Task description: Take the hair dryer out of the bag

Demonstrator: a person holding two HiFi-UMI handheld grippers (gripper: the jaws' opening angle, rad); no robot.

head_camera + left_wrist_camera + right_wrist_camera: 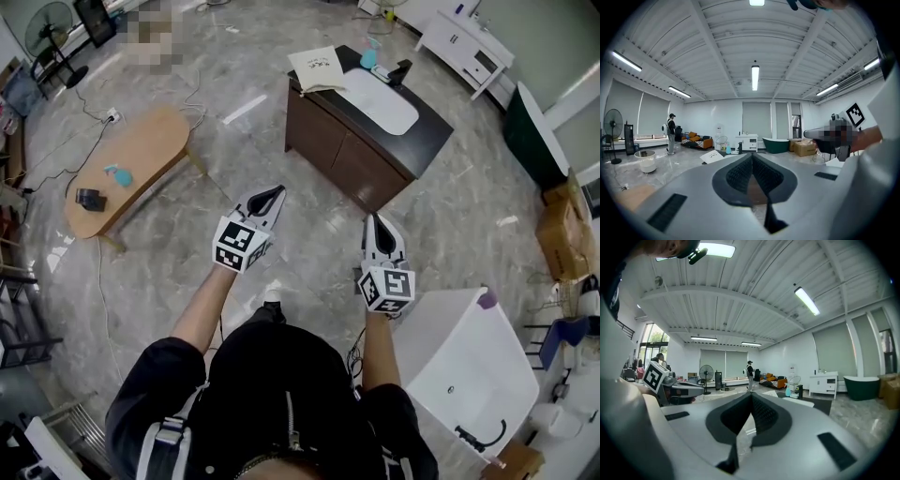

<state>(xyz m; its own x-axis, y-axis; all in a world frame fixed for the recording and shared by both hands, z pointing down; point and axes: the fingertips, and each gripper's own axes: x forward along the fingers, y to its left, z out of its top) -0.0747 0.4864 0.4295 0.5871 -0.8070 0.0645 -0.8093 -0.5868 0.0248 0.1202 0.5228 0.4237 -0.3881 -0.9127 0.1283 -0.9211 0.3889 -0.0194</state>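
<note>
A cream paper bag (pixel 317 68) lies on the far left corner of a dark cabinet (pixel 361 150) with a white top. No hair dryer shows in any view. My left gripper (pixel 275 194) and right gripper (pixel 374 220) are held side by side over the marble floor, well short of the cabinet, both pointing towards it. Both are shut and empty. The left gripper view shows its jaws (pixel 751 157) pressed together, with the bag (pixel 711 156) small and far off. The right gripper view shows its jaws (pixel 751 397) together too, with the left gripper (pixel 670 380) beside it.
A blue bottle (pixel 368 56) and a black object (pixel 401 70) stand on the cabinet top. An oval wooden table (pixel 131 164) is on the left, a white bathtub (pixel 469 366) close on the right, cardboard boxes (pixel 565 230) beyond. Cables cross the floor. A person (pixel 671 133) stands far off.
</note>
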